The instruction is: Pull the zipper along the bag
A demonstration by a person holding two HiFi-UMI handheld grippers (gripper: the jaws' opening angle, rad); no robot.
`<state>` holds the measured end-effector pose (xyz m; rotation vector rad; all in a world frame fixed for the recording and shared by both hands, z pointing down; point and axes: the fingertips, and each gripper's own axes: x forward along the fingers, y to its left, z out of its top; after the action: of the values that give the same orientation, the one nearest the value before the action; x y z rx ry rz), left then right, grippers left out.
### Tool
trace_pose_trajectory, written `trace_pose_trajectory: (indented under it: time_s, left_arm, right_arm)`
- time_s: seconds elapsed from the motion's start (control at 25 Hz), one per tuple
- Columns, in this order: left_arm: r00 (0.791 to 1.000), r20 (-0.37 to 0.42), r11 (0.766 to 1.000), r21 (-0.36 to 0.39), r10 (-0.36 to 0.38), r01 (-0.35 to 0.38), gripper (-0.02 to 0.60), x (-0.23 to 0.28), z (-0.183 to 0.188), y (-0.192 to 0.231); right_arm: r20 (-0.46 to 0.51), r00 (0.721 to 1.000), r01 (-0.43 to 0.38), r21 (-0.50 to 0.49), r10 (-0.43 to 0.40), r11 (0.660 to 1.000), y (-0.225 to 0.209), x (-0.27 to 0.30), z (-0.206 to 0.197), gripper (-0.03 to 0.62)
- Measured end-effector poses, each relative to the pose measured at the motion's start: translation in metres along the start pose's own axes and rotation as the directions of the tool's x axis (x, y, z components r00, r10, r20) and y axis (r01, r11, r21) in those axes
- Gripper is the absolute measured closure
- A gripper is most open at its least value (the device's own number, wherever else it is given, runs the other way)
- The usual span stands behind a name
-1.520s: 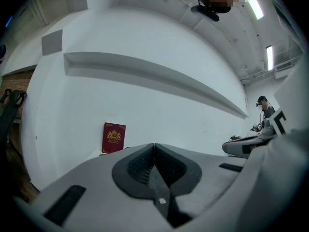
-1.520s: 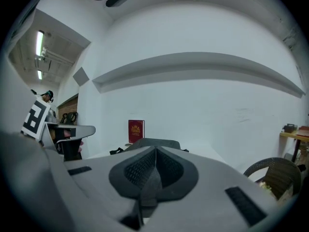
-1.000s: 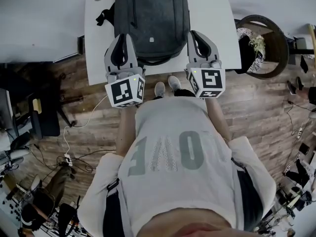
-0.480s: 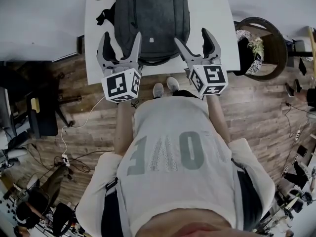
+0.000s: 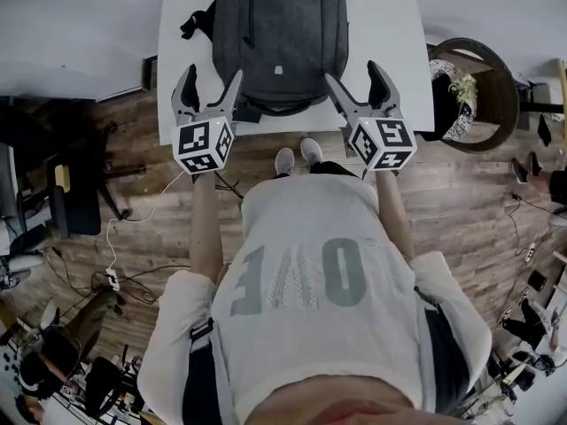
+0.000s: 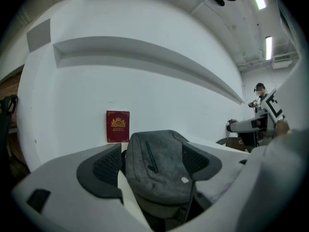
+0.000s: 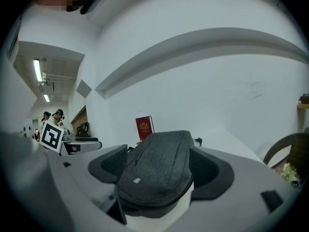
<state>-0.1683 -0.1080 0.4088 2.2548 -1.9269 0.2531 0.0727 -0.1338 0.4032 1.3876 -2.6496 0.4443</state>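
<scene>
"What are the fingers doing?"

"Both pairs stand wide apart; they have just been opening. The left gripper [image 5: 213, 76] has nothing between its pads, and nor does the right gripper [image 5: 353, 73]."

"So where's the bag?"

"The bag [image 5: 279, 34] lies flat just ahead of the fingertips, with its near end between the two grippers. The left one's inner finger [image 5: 230, 91] is at the bag's corner on that side. The right one's inner finger [image 5: 339, 96] is at the other near corner. I can't tell whether either touches the cloth. The outer fingers are over bare table [image 5: 399, 51]."

"And the zip?"

"A dark zip [image 6: 150, 156] runs along the bag's top face, further on than the fingertips and apart from every pad."

"Anything past that?"

"Beyond the bag's far end, a red booklet [image 6: 118, 126] stands upright against the white wall [image 6: 193, 105]. Out past the right gripper's outer finger, a round chair [image 5: 469, 78] sits beside the table. Back behind both grippers is the wood floor [image 5: 133, 202], and the person's shoes [image 5: 284, 160] are at the table's near edge."
</scene>
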Motion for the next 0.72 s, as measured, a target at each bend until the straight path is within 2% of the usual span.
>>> trace_pose_trajectory:
  time_s: [0.16, 0.24, 0.36, 0.52, 0.6, 0.72]
  left_arm:
    - [0.997, -0.083, 1.000, 0.031, 0.004, -0.002, 0.216, -0.007, -0.031, 0.007]
    - [0.992, -0.122, 0.998, 0.050, -0.033, 0.039, 0.216, -0.008, -0.044, 0.004]
    - [0.976, -0.196, 0.984, 0.126, -0.099, 0.126, 0.216, -0.008, -0.061, -0.002]
    - [0.943, -0.294, 0.959, 0.182, -0.159, 0.218, 0.216, -0.005, -0.085, -0.006]
    - [0.921, -0.333, 0.947, 0.177, -0.199, 0.269, 0.216, -0.004, -0.096, -0.008]
    - [0.879, -0.391, 0.922, 0.153, -0.273, 0.355, 0.216, -0.003, -0.110, -0.014]
  right_arm:
    - [-0.056, 0.998, -0.011, 0.108, 0.017, 0.994, -0.005, 0.001, -0.026, 0.212]
    - [-0.096, 0.995, -0.014, 0.084, 0.022, 0.996, -0.005, 0.001, -0.039, 0.212]
    - [-0.175, 0.984, -0.042, -0.002, 0.041, 0.999, 0.002, 0.004, -0.060, 0.212]
    - [-0.252, 0.965, -0.070, -0.004, 0.066, 0.998, 0.009, 0.006, -0.090, 0.212]
    - [-0.287, 0.955, -0.077, 0.011, 0.077, 0.997, 0.011, 0.009, -0.106, 0.212]
    - [-0.344, 0.934, -0.096, 0.007, 0.093, 0.995, 0.017, 0.010, -0.126, 0.212]
